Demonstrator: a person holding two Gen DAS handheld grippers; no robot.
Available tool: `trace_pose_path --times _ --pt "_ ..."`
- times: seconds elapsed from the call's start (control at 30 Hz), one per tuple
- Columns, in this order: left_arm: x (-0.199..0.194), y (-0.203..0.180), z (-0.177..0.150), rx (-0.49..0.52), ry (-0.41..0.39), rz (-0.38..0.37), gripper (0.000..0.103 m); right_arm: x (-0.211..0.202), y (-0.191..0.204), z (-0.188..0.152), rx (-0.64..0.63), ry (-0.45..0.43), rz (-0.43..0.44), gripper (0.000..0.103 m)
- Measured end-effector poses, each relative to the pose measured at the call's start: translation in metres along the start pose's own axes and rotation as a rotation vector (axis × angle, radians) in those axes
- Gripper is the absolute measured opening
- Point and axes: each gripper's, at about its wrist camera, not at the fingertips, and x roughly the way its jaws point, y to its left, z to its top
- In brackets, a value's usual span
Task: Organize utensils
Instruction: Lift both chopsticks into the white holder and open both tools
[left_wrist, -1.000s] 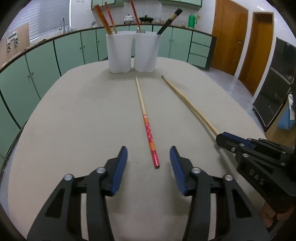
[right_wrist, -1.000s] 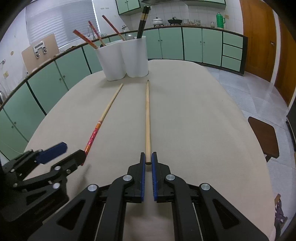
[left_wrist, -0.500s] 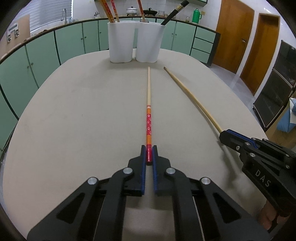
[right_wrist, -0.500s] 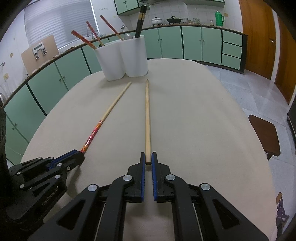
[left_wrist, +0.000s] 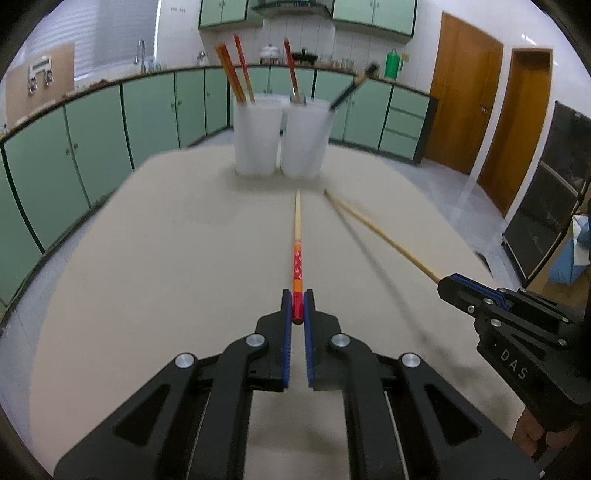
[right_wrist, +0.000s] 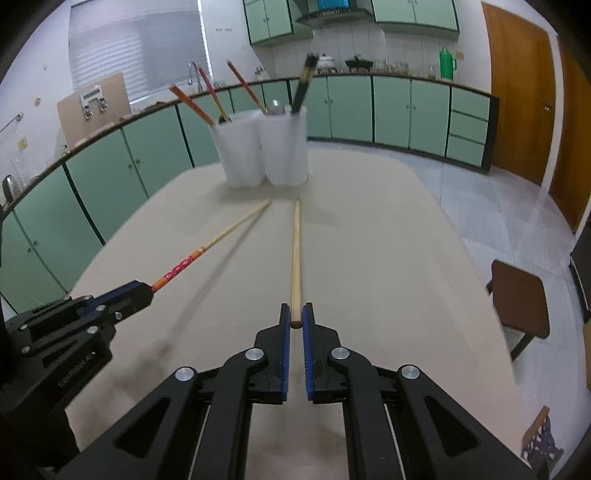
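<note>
Step in hand: both chopsticks gripped, lift off the beige oval worktop (left_wrist: 147, 277) under way.

Left tool (left_wrist: 297, 306) is clamped on the red end of the red-and-orange patterned wooden chopstick (left_wrist: 297, 254); its jaws have just been closing and the stick sits between the blue pads. The stick points straight ahead, its pale tip just short of the two white translucent plastic holder cups (left_wrist: 282, 138).

Right tool (right_wrist: 296, 317) is clamped on the butt of the plain light-wood chopstick (right_wrist: 296, 258), which also aims at the cups (right_wrist: 266, 147). Each stick throws a shadow set apart from it, so both look raised off the worktop.

The cups stand side by side and touching at the far end, already holding red chopsticks, a dark-handled utensil and something metal, maybe a spoon.

Next move, as I judge it: carry both sticks forward, raise the gripped ends so the tips drop over the cup rims, then release. Which cup takes which stick is unclear. Risks: long sticks held at the very end can pivot, and tips may snag the utensils already standing inside.
</note>
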Motion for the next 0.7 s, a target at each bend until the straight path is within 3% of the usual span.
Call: trace_pose_path --times 0.43,0.7 --pt "-0.060 0.003 0.063 0.015 -0.203 -0.014 0.005 -0.050 0.014 0.066 -0.073 -0.158 0.045 0.006" --pt "-0.081 0.001 0.094 0.039 -0.271 -0.037 0.005 -0.067 0.019 0.110 -0.093 -0.210 0.100 0.006"
